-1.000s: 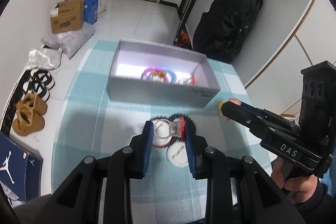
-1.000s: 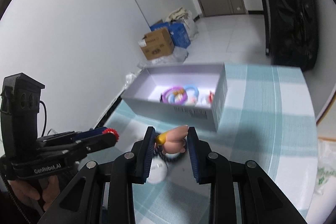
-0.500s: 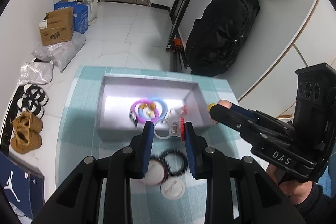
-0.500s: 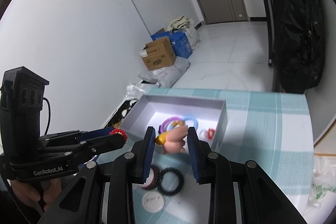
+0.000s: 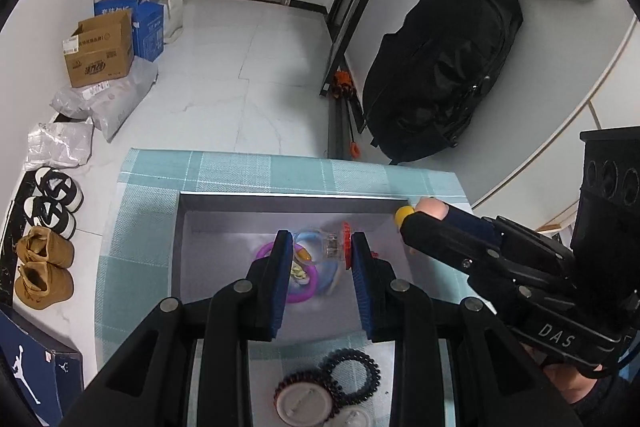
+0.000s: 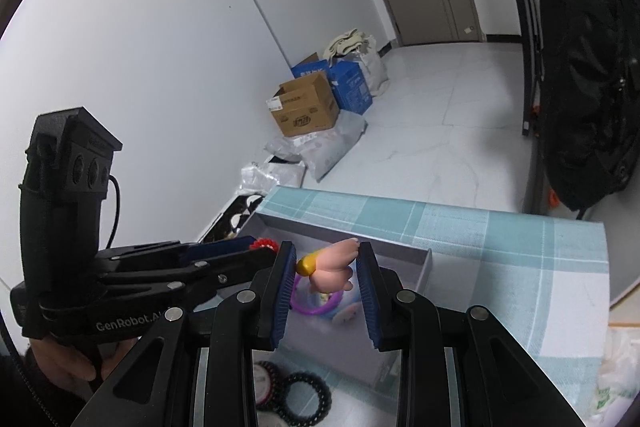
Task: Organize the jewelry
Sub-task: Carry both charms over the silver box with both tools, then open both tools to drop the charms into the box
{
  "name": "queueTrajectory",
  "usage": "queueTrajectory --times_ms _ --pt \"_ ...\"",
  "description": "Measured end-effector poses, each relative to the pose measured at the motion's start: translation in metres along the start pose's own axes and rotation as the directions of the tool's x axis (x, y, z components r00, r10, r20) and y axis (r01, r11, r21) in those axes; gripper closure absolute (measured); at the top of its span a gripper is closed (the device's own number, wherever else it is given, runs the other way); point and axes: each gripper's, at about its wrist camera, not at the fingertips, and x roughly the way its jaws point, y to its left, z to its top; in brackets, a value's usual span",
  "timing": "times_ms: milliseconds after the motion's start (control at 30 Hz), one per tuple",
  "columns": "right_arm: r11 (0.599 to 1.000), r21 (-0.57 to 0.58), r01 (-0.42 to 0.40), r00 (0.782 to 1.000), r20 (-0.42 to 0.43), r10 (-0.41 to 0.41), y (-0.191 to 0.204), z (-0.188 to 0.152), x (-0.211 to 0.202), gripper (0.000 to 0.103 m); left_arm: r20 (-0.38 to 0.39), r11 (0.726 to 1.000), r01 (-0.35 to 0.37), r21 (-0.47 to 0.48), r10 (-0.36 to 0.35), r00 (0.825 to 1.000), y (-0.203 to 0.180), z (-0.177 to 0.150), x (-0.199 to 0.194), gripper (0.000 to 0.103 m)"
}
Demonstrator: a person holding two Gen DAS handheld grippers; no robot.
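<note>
In the left wrist view my left gripper (image 5: 322, 247) is shut on a clear ring with a red flower (image 5: 337, 243), held over the open grey box (image 5: 179, 227). A purple bracelet (image 5: 301, 294) and a blue one lie inside the box. My right gripper (image 6: 326, 259) is shut on a pink charm with a yellow tip (image 6: 334, 267), just above the box's near right corner (image 6: 425, 263). From the left wrist, the right gripper (image 5: 416, 218) sits over the box's right wall. The right wrist view shows the left gripper (image 6: 260, 247) at the left, its red flower at the tip.
Black coil hair ties (image 5: 352, 367) and round white badges (image 5: 304, 405) lie on the teal checked tablecloth (image 5: 136, 227) in front of the box. Beyond the table are cardboard boxes (image 5: 100, 53), shoes (image 5: 44, 267) and a black backpack (image 5: 444, 75).
Both grippers have moved forward with their pieces, from above the hair ties and badges to over the grey box. Their grip has not changed.
</note>
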Motion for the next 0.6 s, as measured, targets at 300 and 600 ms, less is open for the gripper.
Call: queueTrajectory --times_ms 300,600 --pt "1.000 0.015 -0.027 0.999 -0.030 0.027 -0.011 -0.001 0.016 0.074 -0.029 1.000 0.025 -0.010 -0.025 0.999 0.008 0.005 0.017 0.079" --pt "0.999 0.022 -0.044 0.998 -0.041 0.045 -0.018 -0.005 0.019 0.073 -0.051 0.999 0.047 0.000 -0.047 0.998 0.008 0.006 0.024 0.079"
